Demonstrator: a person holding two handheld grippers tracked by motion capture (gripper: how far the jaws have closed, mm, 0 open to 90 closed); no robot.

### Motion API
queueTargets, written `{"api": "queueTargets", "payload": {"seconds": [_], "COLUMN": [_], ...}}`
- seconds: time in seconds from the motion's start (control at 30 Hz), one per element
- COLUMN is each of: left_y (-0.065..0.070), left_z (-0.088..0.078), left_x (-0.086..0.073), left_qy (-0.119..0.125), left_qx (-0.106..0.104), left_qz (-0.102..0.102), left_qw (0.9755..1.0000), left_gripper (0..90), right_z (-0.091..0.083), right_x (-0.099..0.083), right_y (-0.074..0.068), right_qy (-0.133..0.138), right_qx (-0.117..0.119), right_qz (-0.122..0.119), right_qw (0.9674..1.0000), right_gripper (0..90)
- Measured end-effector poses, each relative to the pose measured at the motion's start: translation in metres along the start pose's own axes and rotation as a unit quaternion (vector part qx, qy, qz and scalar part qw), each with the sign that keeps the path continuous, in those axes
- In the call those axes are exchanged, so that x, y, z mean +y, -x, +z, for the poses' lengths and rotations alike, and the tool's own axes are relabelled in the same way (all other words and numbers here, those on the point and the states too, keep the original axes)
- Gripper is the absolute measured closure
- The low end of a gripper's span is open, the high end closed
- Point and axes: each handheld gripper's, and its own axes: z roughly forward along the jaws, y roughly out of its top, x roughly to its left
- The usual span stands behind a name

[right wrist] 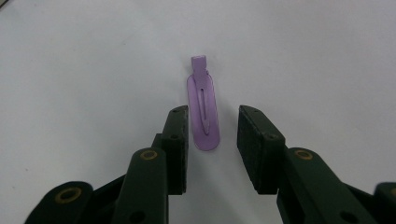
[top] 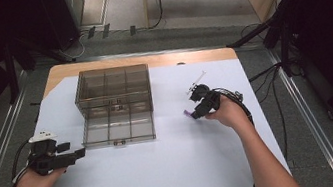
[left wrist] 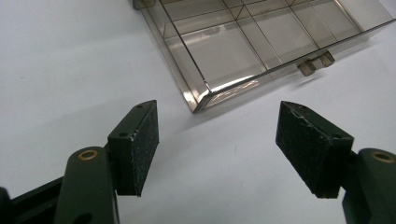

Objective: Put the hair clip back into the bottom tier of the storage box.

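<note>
Your right gripper [right wrist: 212, 133] has its jaws partly open, straddling a flat translucent purple plastic hair clip [right wrist: 204, 106] lying on the white table sheet [right wrist: 303, 56], nothing pinched. Your left gripper [left wrist: 217, 144] is spread wide and empty; just ahead of it sits the near corner of the smoky clear plastic compartment drawer [left wrist: 224, 51].

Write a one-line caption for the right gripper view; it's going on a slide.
Open right gripper straddling a flat translucent purple plastic hair clip lying on the white table surface.
</note>
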Motion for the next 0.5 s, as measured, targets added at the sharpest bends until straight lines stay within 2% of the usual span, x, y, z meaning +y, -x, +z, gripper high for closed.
{"api": "queueTargets", "payload": {"seconds": [0.37, 0.5], "left_y": [-0.0006, -0.0014], "left_z": [-0.0021, -0.0032], "left_x": [-0.0024, -0.0037], "left_qy": [0.001, 0.0], "left_qx": [0.001, 0.004], "left_qz": [-0.003, -0.005], "left_qw": [1.0, 1.0], "left_gripper": [31.2, 31.2], "right_z": [0.004, 0.0076], "right_x": [0.0052, 0.008], "right_y": [-0.0018, -0.0032], "right_qy": [-0.017, -0.027], "right_qx": [0.004, -0.004], "right_qz": [-0.006, -0.013], "right_qw": [0.9998, 0.9995], "right_gripper": [68.8, 69.1]}}
